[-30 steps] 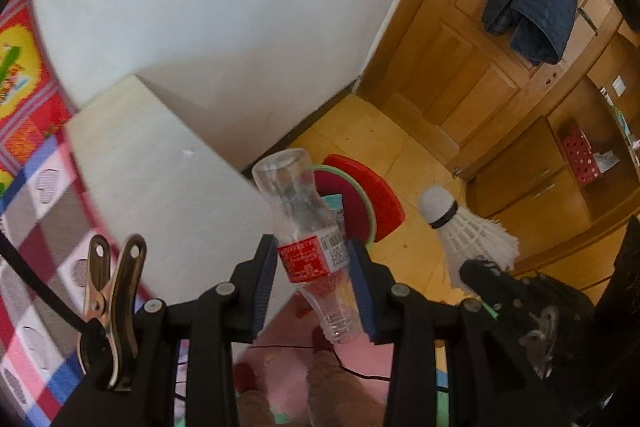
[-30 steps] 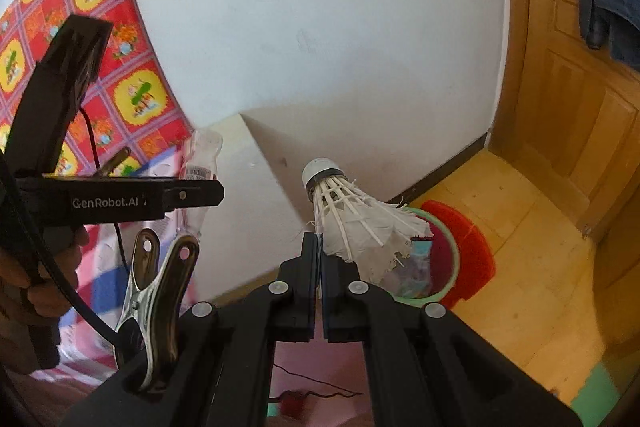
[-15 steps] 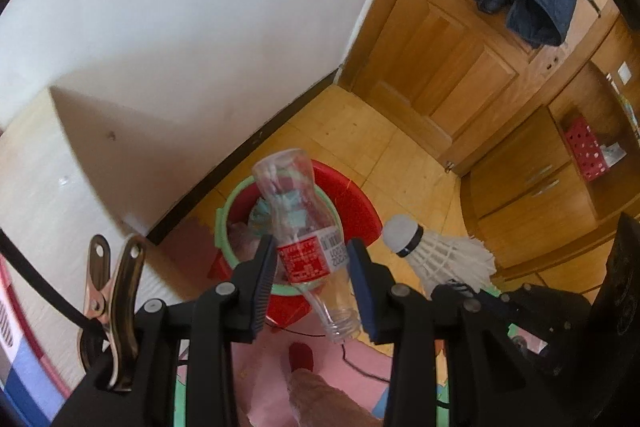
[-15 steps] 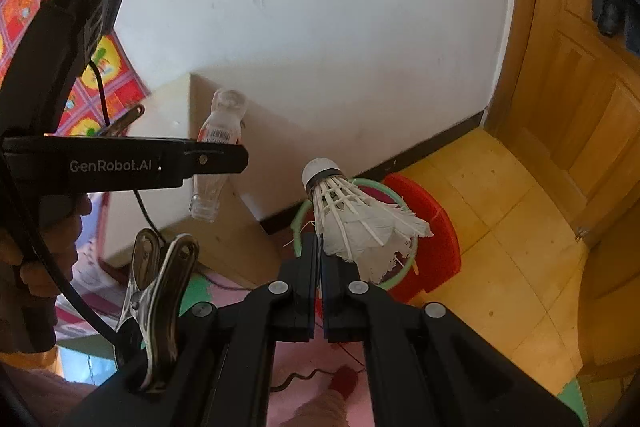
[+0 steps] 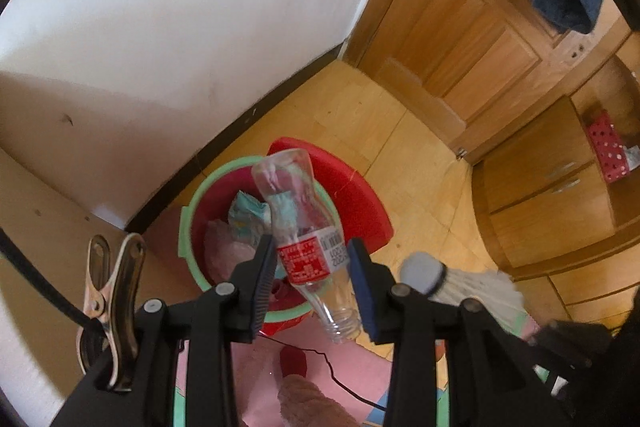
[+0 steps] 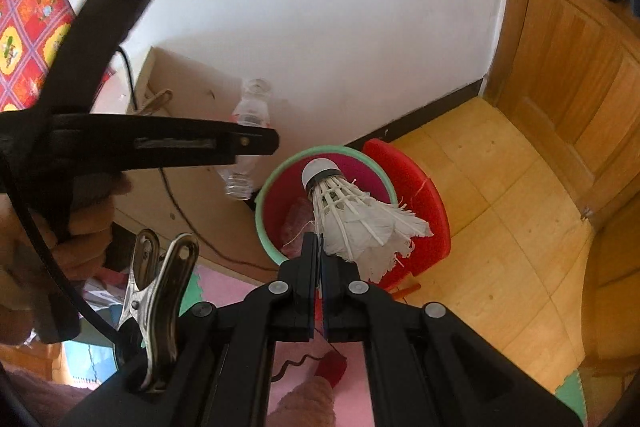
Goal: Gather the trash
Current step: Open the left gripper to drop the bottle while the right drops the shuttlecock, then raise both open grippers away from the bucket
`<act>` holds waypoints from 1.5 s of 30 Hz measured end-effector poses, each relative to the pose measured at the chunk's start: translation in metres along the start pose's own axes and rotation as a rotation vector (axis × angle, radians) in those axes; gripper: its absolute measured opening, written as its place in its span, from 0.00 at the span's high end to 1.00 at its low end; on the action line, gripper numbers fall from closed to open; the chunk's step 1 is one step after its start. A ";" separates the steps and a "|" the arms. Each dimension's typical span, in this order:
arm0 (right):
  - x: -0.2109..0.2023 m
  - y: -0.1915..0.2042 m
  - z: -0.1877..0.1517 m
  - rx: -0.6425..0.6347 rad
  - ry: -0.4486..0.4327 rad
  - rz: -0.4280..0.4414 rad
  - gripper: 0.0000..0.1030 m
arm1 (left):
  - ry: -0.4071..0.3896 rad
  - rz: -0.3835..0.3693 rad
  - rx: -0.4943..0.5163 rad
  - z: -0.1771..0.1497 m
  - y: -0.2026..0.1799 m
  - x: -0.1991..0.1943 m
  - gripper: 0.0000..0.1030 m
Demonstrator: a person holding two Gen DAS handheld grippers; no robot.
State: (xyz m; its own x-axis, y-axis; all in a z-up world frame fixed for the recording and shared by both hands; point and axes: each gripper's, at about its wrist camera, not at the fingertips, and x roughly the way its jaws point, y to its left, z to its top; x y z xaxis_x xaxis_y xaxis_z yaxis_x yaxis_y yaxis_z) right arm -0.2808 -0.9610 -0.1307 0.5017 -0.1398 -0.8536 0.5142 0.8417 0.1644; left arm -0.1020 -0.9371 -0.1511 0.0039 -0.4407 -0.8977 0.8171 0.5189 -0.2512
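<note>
My left gripper point(image 5: 314, 259) is shut on a clear plastic bottle point(image 5: 298, 223) with a red and white label, held tilted above a red bin point(image 5: 224, 227) with a green rim. The bin holds crumpled wrappers. My right gripper point(image 6: 319, 247) is shut on the feathers of a white shuttlecock point(image 6: 352, 215), held over the same bin point(image 6: 276, 203). The shuttlecock also shows at the right of the left wrist view point(image 5: 452, 277). The bottle also shows in the right wrist view point(image 6: 248, 143), left of the bin.
The bin's red lid point(image 5: 348, 187) hangs open behind it. A white wall with dark skirting point(image 5: 240, 123) runs behind. A pale cabinet side point(image 5: 48, 211) stands at the left. A wooden door point(image 5: 472, 39) and low wooden cabinets point(image 5: 560, 203) are at the right. A pink mat point(image 5: 320, 379) lies below.
Both grippers have swung from the table area toward the floor. The bin is now larger and directly under the bottle and the shuttlecock. Both grips are unchanged.
</note>
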 end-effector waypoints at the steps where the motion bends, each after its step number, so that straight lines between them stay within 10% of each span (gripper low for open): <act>1: 0.003 -0.002 -0.001 0.001 0.007 0.001 0.98 | 0.013 0.001 -0.004 0.001 0.001 0.010 0.63; 16: 0.040 -0.005 -0.004 -0.008 0.084 0.021 0.97 | 0.110 0.078 -0.044 0.024 0.016 0.091 0.57; 42: 0.122 -0.012 0.025 -0.043 0.153 0.114 0.97 | 0.068 0.156 -0.263 0.044 0.055 0.043 0.51; 45: 0.122 -0.011 0.030 -0.037 0.146 0.131 0.82 | 0.067 0.156 -0.258 0.044 0.056 0.043 0.51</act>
State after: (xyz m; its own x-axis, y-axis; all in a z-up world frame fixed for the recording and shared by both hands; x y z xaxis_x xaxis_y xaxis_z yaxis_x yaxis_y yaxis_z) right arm -0.2047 -1.0033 -0.2215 0.4550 0.0475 -0.8892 0.4239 0.8666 0.2632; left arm -0.0311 -0.9590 -0.1881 0.0722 -0.2963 -0.9523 0.6366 0.7487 -0.1847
